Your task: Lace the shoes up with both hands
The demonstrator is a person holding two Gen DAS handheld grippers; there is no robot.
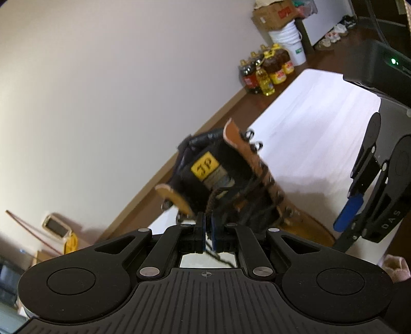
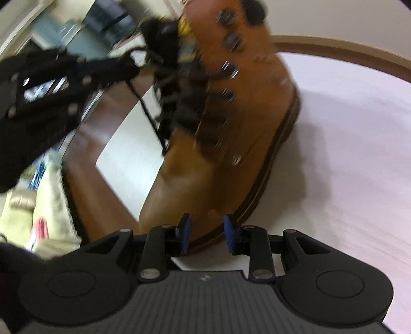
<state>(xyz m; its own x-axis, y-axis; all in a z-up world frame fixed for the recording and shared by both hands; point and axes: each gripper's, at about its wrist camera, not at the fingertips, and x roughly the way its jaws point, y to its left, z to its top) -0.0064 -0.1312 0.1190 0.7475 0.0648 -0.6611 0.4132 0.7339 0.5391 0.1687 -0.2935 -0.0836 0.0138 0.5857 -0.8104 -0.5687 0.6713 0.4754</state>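
A tan leather boot [image 2: 226,144] with a dark tongue and a yellow label [image 1: 205,164] stands on a white table [image 1: 308,128]. Dark laces [image 2: 146,108] criss-cross its metal eyelets. My left gripper [image 1: 208,227] is shut on a dark lace end [image 1: 212,205] just in front of the boot's opening, and the lace trails back under the pads. In the right wrist view that left gripper [image 2: 133,66] appears blurred at upper left, pulling the lace taut. My right gripper [image 2: 206,232] hovers over the boot's toe, jaws apart with nothing between them; it also shows in the left wrist view, at the right [image 1: 359,210].
Several oil bottles [image 1: 267,72] and a white bucket [image 1: 290,41] stand on the brown floor by the wall. Cardboard boxes [image 1: 274,12] and shoes [image 1: 334,33] lie farther back. The white table [image 2: 346,154] stretches to the right of the boot; a cream cushion [image 2: 48,210] is at lower left.
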